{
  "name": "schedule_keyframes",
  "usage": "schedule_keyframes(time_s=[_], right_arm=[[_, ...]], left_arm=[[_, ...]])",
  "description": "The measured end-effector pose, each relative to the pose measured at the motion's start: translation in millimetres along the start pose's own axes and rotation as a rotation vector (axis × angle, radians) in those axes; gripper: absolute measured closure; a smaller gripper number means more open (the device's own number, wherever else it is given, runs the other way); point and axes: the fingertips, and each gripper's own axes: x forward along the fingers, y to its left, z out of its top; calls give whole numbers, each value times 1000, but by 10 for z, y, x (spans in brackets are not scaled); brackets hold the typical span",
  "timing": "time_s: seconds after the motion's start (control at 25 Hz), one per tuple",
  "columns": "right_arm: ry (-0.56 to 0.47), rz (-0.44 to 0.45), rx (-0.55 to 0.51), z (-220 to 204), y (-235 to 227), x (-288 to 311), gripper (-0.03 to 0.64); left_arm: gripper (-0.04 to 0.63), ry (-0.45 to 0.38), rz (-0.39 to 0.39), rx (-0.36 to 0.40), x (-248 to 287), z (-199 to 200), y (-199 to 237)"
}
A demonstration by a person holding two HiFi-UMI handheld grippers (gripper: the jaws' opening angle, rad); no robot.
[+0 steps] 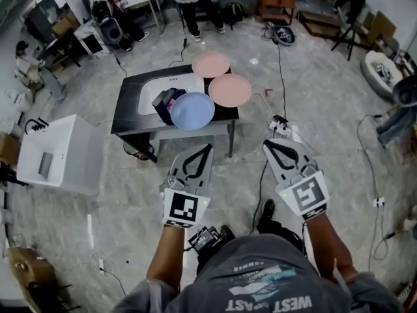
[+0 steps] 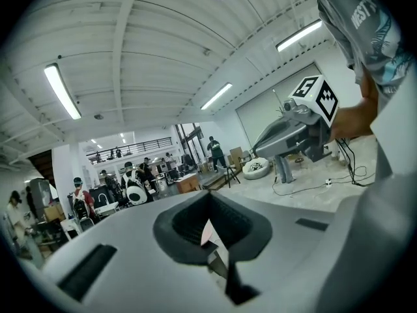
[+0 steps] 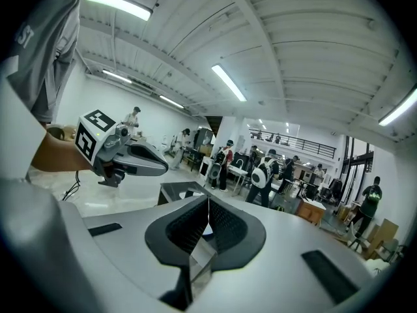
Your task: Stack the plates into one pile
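Three plates lie on a low black table point(image 1: 130, 113) ahead of me. One pink plate point(image 1: 210, 64) is at the far edge, a second pink plate point(image 1: 229, 90) is at the right edge, and a blue plate point(image 1: 192, 110) rests near the front, partly over a dark object point(image 1: 164, 102). My left gripper point(image 1: 207, 147) and right gripper point(image 1: 267, 143) hang over the floor short of the table, both shut and empty. The left gripper view shows its jaws point(image 2: 210, 195) meeting, with the right gripper point(image 2: 293, 132) beside it. The right gripper view shows its jaws point(image 3: 208, 199) meeting too, the table point(image 3: 179, 191) beyond.
A white cabinet point(image 1: 58, 152) stands on the floor left of the table. A power strip with cables point(image 1: 279, 128) lies right of the table. Several people, chairs and desks fill the back of the room.
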Motion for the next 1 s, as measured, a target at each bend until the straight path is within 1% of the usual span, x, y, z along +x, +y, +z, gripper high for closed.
schedule_keyframes(time_s=[0.16,0.28,0.4,0.52,0.68,0.84,1.0], right_arm=[[-18,38,-13,-50,-225,91,586],[-35,60,-14,-109,-489,112,586],[-46,90,-37,-204,-753,153,586],[-56,128,-42,-293,-996,177,586],[-79,174,-42,-358,-1287,175,586],[-99,214,-48,-436,-1533,156,586],[-105,233,-31,-543,-1731,174,586]], left_arm=[[594,44,51,-2,160,-51,61],[594,64,95,-3,329,-20,49],[594,89,132,-2,564,-39,-3],[594,92,163,-4,821,72,-92],[594,106,195,12,1107,271,-218],[594,126,215,21,1325,332,-337],[594,159,240,39,1450,345,-389]])
